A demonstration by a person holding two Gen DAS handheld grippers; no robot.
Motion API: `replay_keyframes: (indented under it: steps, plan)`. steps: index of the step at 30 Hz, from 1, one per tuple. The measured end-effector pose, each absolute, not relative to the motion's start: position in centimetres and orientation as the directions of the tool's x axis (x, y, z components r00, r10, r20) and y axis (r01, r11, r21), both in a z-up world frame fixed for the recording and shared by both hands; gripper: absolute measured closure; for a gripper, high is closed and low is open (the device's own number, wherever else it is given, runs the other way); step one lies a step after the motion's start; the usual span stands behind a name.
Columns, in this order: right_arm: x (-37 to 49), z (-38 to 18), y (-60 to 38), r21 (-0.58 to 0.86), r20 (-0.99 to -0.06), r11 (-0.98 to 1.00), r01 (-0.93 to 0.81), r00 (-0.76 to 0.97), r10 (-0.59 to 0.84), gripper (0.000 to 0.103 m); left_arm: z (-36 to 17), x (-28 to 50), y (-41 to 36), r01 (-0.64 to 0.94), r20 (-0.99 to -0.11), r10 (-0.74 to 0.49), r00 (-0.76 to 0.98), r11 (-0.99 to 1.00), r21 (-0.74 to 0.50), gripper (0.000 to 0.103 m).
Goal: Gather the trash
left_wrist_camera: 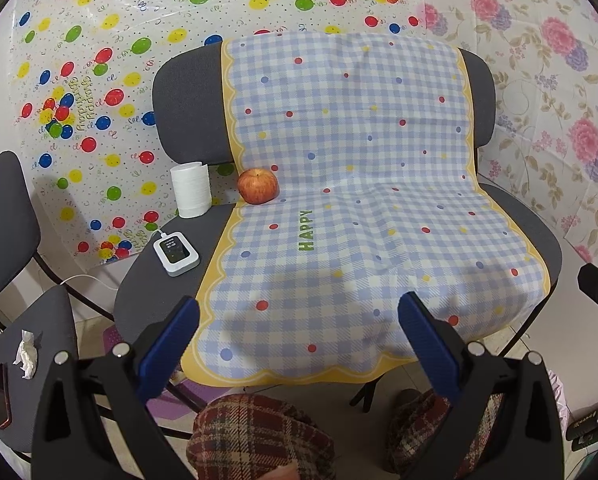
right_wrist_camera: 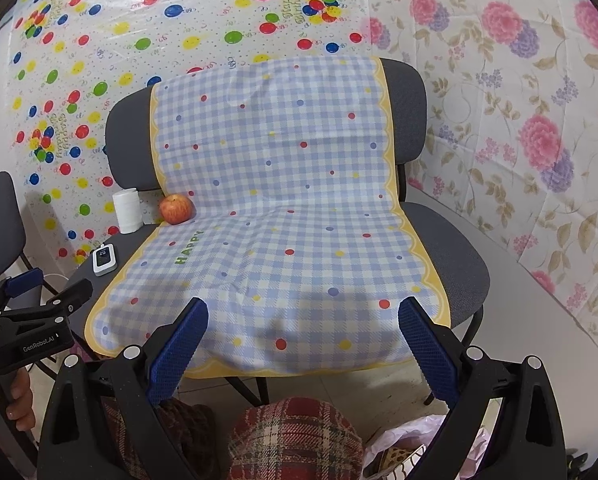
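A crumpled white tissue (left_wrist_camera: pixel 27 354) lies on the seat of a second grey chair (left_wrist_camera: pixel 39 320) at the lower left of the left wrist view. My left gripper (left_wrist_camera: pixel 299 320) stands open over the front of the checked cloth (left_wrist_camera: pixel 339 200), nothing between its blue pads; it also shows at the left edge of the right wrist view as left gripper (right_wrist_camera: pixel 47 284). My right gripper (right_wrist_camera: pixel 303 320) is open too, above the cloth's (right_wrist_camera: pixel 279 220) front edge. A pink plastic bag (right_wrist_camera: pixel 399 448) with something inside lies on the floor at the bottom right.
On the main chair (left_wrist_camera: pixel 179 112) sit a red apple (left_wrist_camera: pixel 257 186), a white paper roll (left_wrist_camera: pixel 191 190) and a small white device (left_wrist_camera: pixel 176 253) with a cable. A phone (left_wrist_camera: pixel 1 396) lies beside the tissue. Plaid slippers (left_wrist_camera: pixel 259 436) show below. Patterned sheets cover the wall.
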State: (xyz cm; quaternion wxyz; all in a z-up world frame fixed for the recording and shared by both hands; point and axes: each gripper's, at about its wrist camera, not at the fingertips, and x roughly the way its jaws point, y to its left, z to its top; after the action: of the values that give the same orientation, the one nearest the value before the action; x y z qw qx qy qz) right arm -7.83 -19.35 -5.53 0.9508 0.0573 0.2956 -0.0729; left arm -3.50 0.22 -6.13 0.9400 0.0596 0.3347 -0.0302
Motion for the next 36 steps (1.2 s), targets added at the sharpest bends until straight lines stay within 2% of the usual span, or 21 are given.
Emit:
replay_keyframes:
  steps: [36]
  plan:
    - [-7.82,-5.43,-18.95,0.071,-0.576,0.984,0.165,0.812,-0.095,0.008,-5.73,-4.08,-0.04,0.083,-0.636,-0.006,0.772,0.992,0.091,0.007]
